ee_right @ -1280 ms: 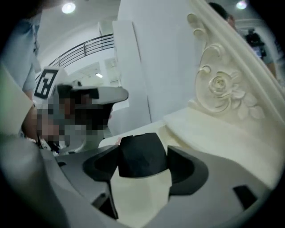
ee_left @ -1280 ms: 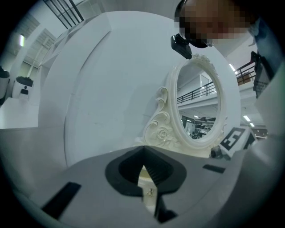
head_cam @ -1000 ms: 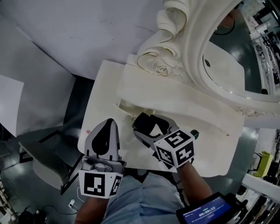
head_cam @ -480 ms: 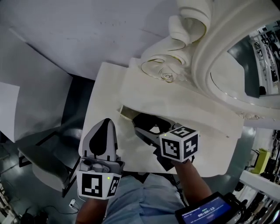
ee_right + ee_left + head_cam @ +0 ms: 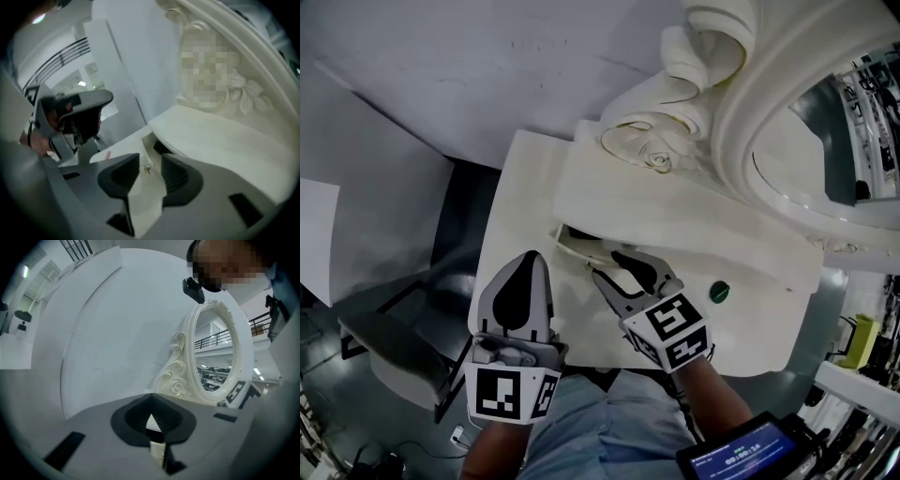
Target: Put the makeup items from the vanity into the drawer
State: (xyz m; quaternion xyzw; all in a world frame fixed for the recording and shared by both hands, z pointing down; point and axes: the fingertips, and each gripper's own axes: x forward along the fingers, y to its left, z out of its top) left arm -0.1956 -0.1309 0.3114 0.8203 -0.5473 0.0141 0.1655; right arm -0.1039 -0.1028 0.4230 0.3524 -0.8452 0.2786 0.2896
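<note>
L gripper point(image 5: 532, 261): fingers clenched, nothing in 'em. R gripper point(image 5: 607, 263): fingers closing w/ the drawer point(image 5: 572, 246) knob point(image 5: 147, 168) between, not pinching it yet. Round green makeup item point(image 5: 719, 292) sits on the surface point(image 5: 750, 328), right of the R fingers.

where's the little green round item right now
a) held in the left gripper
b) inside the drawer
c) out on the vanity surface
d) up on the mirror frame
c, the green round item lies out in the open on the white vanity surface, well to the right of the slightly open drawer.
</note>
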